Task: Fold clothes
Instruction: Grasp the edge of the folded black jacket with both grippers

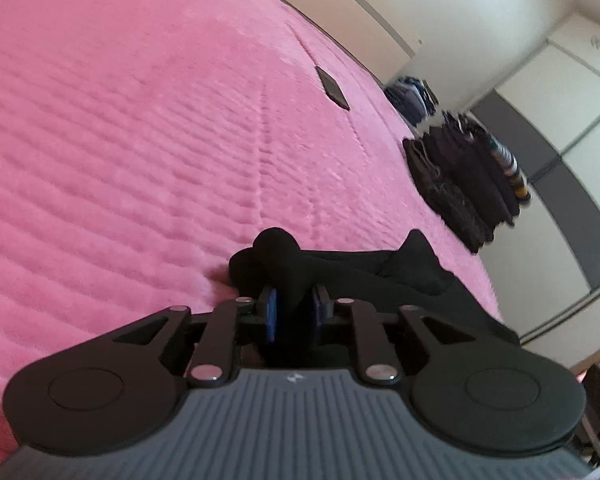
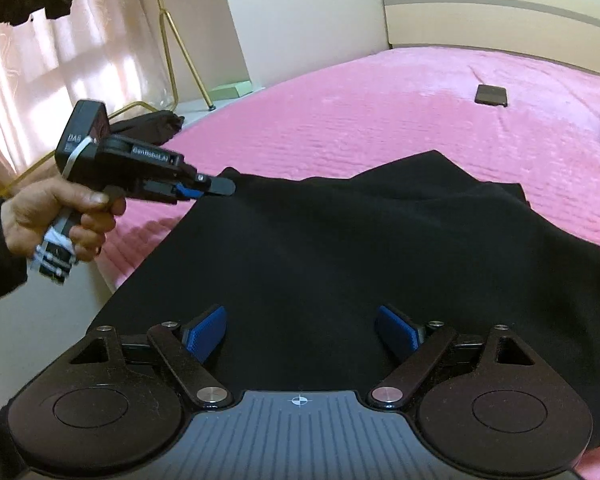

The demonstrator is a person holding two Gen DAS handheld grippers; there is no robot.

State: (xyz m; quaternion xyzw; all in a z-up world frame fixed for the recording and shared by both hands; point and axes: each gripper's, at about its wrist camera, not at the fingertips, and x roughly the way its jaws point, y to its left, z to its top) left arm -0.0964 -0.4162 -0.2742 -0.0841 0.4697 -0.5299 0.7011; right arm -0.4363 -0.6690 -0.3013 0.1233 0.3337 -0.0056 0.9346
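Black garment [image 2: 340, 248] spread on pink bedspread [image 2: 380, 112], near edge. Left gripper [image 1: 294, 306] pinching bunched fabric at garment's far-left corner. Right gripper [image 2: 300, 330] spread wide, hovering over near part of cloth, holding nothing. Risks: thin one-corner pinch may slip under pull; single-sided lift skews fold. Phone [image 2: 491, 95] far right, well clear.

The black, soft, matte fabric garment [image 2: 340, 248] that I am folding lies spread across the near part of the pink bed, rumpled into low ridges. My left tongs [image 1: 293, 308] pinch a bunched corner of it at its far left edge, lifted slightly.
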